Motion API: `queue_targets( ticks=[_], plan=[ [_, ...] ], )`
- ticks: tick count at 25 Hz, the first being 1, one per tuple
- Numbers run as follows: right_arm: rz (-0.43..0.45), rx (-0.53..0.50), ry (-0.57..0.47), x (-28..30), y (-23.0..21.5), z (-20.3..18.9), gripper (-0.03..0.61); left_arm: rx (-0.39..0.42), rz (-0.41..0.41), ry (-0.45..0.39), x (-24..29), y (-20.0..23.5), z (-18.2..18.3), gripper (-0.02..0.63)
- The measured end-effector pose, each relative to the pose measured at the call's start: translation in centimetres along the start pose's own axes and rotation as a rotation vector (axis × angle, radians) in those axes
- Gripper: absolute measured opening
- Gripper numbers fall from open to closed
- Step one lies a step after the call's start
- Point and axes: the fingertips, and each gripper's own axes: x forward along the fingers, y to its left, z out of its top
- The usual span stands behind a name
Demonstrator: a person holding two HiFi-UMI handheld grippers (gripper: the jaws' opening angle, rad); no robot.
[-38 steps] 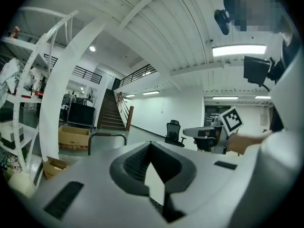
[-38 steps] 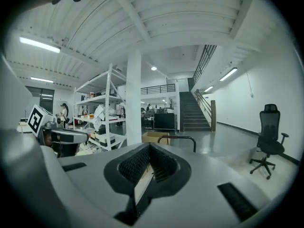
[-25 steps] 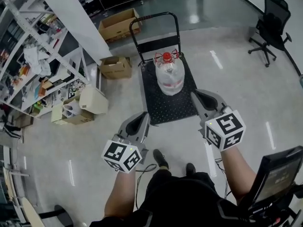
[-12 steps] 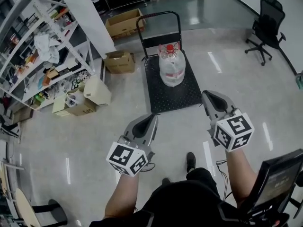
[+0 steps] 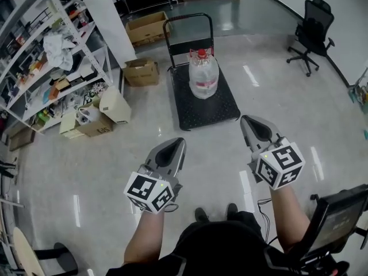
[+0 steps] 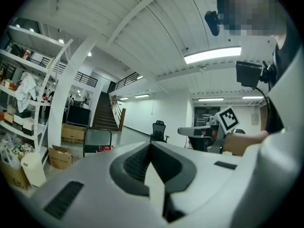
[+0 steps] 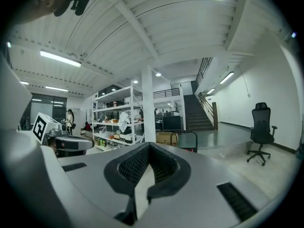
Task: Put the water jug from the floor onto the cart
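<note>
Found water jug (image 5: pixel 203 76) standing upright on cart (image 5: pixel 221 107), at 12 o'clock. Judged placement done, with no lifting left to do. Read left gripper (image 5: pixel 176 144) and right gripper (image 5: pixel 248 122) as pressed together, pinching nothing, at 6 o'clock, well apart from cart.

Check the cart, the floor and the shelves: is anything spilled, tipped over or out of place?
Nothing is spilled: the water jug stands upright on the cart. The one oddity is a pale container that seems to lean tilted against the open cardboard boxes on the floor, beside the cluttered shelves.
</note>
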Motion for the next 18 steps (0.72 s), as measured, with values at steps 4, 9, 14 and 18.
queue_targets(
  ticks=[4,9,14,18],
  plan=[
    [0.002,0.018,-0.024,-1.9,0.1,1.1,-0.001,-0.001,0.003,-0.025,-0.8,-1.6,1.0,-0.002],
    [-0.009,-0.008,-0.047,-4.8,-1.2,2.1,0.0,0.026,0.003,-0.013,-0.3,-4.2,1.1,-0.002],
    [-0.002,-0.006,-0.056,-5.5,-2.2,2.5,0.0,0.038,0.004,-0.017,0.4,-5.3,1.7,-0.002],
    [-0.001,0.006,-0.056,-6.0,-2.8,2.2,0.0,0.029,0.019,-0.016,0.3,-5.7,1.5,-0.002]
  ],
)
